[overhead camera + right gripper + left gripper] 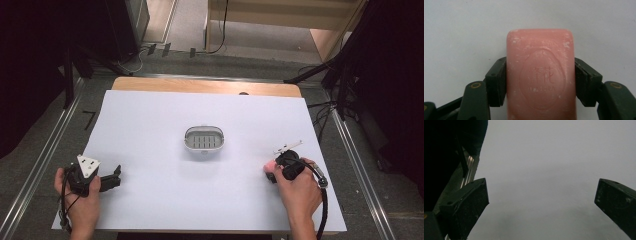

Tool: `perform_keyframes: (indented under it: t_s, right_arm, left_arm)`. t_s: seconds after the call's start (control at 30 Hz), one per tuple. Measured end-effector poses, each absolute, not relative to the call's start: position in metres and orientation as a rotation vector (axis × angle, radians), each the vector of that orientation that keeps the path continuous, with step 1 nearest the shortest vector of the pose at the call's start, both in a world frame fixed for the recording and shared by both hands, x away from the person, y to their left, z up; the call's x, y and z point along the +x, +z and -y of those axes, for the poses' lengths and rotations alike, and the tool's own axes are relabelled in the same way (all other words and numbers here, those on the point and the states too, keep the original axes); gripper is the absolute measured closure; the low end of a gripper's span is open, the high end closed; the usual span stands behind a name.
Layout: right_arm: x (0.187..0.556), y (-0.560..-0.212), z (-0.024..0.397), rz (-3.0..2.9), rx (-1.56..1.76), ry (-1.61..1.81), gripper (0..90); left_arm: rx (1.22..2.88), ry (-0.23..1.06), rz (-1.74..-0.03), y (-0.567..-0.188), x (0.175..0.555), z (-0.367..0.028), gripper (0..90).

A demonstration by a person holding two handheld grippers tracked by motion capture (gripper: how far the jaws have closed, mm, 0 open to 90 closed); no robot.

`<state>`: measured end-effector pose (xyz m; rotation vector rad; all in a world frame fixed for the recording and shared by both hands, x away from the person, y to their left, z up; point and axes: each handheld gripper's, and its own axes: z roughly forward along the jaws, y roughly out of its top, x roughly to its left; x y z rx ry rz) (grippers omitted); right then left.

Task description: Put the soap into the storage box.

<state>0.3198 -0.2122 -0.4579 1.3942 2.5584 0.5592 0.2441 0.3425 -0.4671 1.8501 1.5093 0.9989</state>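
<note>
Right gripper (540,80) is clamping the pink soap bar (540,75) across its width, long axis running along the jaws, with the soap dish (204,139) sitting well ahead, path unobstructed.

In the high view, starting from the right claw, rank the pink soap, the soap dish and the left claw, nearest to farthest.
1. Pink soap: clamped in the right claw, near the table's right side.
2. Soap dish: mid-table, up and to the left.
3. Left claw: far left, near the front edge.

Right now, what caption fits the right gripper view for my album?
Right gripper shut on a pink soap bar over the white table sheet.
</note>
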Motion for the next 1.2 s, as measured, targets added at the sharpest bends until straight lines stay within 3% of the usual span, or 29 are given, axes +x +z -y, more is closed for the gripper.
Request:
perform_keyframes:
  t_s: [0.7,1.2]
  right_arm:
    - [0.321,-0.457,0.215,-2.564,1.36,0.592,38.8]
    - [0.325,-0.431,0.206,-2.645,1.154,0.666,38.9]
  left_arm:
    - [1.844,1.006,-1.517,-0.467,0.244,-0.343,0.0]
    - [1.842,1.002,-1.516,-0.467,0.244,-0.343,0.0]
